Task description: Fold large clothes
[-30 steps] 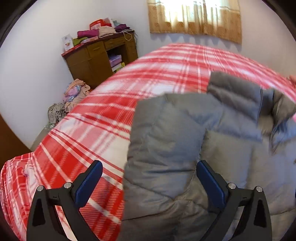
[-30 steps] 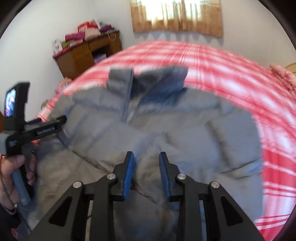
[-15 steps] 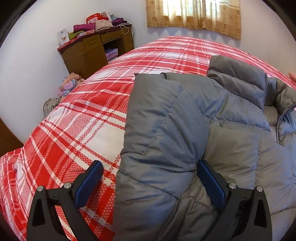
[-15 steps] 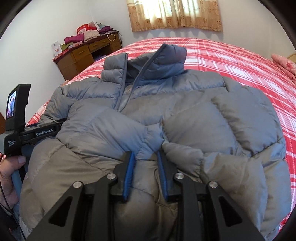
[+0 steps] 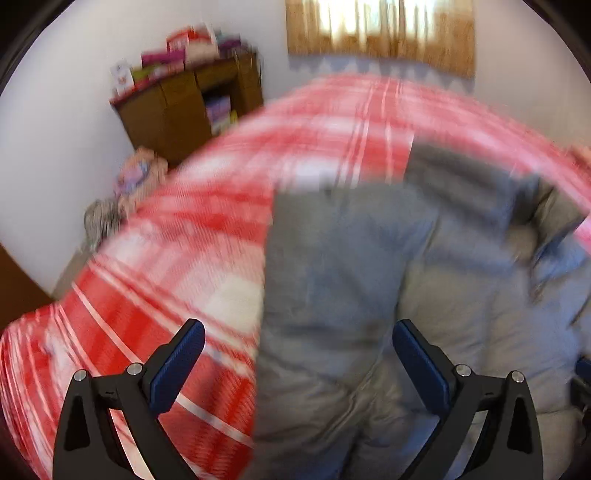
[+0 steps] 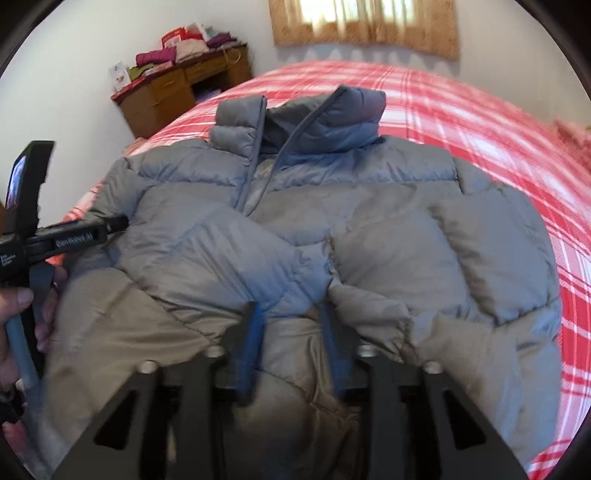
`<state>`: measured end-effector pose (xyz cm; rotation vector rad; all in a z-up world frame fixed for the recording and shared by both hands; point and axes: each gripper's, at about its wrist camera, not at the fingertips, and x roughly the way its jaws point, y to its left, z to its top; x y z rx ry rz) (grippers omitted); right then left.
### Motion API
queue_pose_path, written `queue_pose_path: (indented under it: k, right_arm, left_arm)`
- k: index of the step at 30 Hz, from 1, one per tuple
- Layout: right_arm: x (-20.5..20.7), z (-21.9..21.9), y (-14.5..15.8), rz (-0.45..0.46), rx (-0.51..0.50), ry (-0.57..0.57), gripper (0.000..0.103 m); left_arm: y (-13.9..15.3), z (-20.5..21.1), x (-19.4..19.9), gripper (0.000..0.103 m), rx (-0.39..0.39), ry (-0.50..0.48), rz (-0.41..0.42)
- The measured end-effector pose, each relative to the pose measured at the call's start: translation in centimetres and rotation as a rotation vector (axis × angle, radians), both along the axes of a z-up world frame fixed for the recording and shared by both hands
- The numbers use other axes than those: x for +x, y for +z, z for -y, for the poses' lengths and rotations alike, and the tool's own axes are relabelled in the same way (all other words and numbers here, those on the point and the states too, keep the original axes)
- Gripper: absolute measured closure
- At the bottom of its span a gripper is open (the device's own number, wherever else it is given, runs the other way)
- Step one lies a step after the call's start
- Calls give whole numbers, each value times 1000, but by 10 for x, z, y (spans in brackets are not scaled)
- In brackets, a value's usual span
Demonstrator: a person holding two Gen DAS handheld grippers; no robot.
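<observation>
The soft, springy grey puffer jacket (image 6: 332, 229) wants grips at hems or cuffs; left gripper (image 5: 295, 354) gapes empty, right gripper (image 6: 291, 332) is opening, clear of the fabric.

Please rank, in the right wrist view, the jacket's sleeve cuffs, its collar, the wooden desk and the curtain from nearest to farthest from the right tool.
1. Sleeve cuffs, meeting just ahead of the right tool, whose jaws are opening.
2. Collar, up the jacket, centre.
3. Wooden desk, against the far wall, upper left.
4. Curtain, on the far wall, top.
</observation>
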<state>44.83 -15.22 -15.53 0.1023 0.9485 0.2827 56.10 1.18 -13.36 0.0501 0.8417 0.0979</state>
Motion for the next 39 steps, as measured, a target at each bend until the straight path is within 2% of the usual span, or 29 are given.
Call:
queue_pose_path:
  k: [2,5,8,11,14,16,18,21,22,23,24,25,26,27,28,29,32,34,37,39]
  right_arm:
    - [6,9,21,43,-17,-21,21]
    - [32,19,56,118,-61,-48,14]
    - [63,27,71,151,-81,-111,9]
    - [96,36,72,131,-43,-171,9]
    - [125,38,66,100,-7,-202,9]
    - [141,39,60,82,-5,-217,9]
    - [157,36,51,47,-11,-216,9]
    - [171,31,33,-21,-86,-182,10]
    - [172,32,27,-41,-105,-169,14]
    - [171,35,22,-52,-105,-156,31]
    - [169,39,19,-61,-102,-145,50]
    - [166,43,18,-61,-97,-142,57]
    - [162,47,17,-55,-87,-138,72]
    - [157,51,17,-47,-77,-134,87]
    - [151,54,19,-61,-73,-117,89]
    - [142,57,20,-43,-66,-113,90]
    - [126,61,19,-20,-67,-100,93]
    - [121,59,12,-26,-96,-94,94]
    - [118,53,-3,-45,-131,-83,94]
    - [116,48,-7,-38,-167,-78,94]
  left_arm:
    - [28,6,9,1,-19,-36,55]
    - [48,18,44,1,-65,-51,54]
    - [52,32,89,1,-113,-41,12]
    - [48,38,134,1,-200,-7,-45]
    - [41,49,169,1,-228,33,-60]
    - [34,57,183,1,-226,26,-69]
    - [19,69,197,1,-174,8,-110]
    - [3,76,187,1,-155,-56,-127]
    - [1,76,181,5,-152,-79,-121]
    - [0,75,172,16,-145,-116,-113]
    - [-2,73,165,22,-144,-148,-117]
    - [-3,70,160,37,-155,-177,-122]
    - [-4,66,153,54,-166,-204,-127]
    - [-4,62,148,63,-175,-221,-126]
    - [-3,57,139,74,-188,-242,-113]
    - [-1,54,132,78,-192,-256,-101]
    - [-1,51,108,84,-184,-288,-70]
    - [-9,52,97,87,-150,-295,-67]
    - [-28,55,90,89,-101,-299,-79]
    - [-30,56,87,89,-82,-299,-60]
